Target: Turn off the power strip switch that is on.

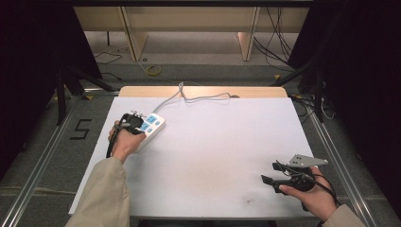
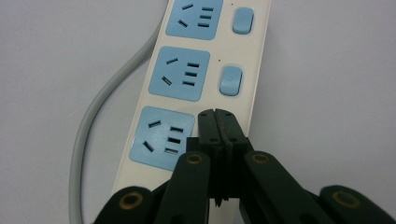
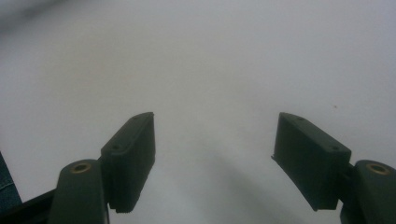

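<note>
Closed left gripper (image 2: 217, 114) perhaps touches power strip (image 2: 205, 70); its grey cord (image 2: 100, 100) curls alongside; right gripper (image 3: 212, 140) gapes.

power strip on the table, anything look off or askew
Nothing looks damaged. The power strip lies at a slant to the table edges near the far left corner, its grey cable trailing off the far edge. The shut left hand-held gripper sits over its nearest switch.

I read just one sign, a black numeral "5" (image 1: 81, 129) marked on the grey floor (image 1: 47, 118) left of the white table (image 1: 213, 156).
</note>
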`<state>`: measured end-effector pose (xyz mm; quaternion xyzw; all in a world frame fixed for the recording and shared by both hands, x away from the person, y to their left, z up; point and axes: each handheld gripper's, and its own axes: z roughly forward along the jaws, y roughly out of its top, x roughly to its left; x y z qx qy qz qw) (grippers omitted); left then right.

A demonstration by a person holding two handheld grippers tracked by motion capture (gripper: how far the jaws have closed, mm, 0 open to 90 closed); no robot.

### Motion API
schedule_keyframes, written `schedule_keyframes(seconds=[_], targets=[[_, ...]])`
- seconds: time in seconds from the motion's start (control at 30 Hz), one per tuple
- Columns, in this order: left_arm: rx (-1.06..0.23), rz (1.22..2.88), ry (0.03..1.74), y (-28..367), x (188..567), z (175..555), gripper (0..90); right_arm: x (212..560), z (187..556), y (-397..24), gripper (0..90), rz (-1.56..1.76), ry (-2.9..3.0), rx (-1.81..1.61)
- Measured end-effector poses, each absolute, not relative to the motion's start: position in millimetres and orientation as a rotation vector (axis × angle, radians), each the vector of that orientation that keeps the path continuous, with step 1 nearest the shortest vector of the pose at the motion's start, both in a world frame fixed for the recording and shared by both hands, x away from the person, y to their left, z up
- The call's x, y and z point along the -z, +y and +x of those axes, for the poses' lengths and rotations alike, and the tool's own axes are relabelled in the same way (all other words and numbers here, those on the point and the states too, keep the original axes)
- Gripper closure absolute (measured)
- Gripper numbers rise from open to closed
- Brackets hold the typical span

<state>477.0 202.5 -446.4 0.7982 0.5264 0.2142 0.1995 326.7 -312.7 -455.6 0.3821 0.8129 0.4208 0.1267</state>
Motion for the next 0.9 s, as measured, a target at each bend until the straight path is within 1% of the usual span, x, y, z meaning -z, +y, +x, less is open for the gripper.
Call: schedule_keyframes(seconds=[0.9], targets=[[-0.562, 2.26, 1.464, 203.5, 446.1, 477.5, 89.8, 455.6, 326.7, -312.7, 30.0, 1.111, 2.368, -1.223]])
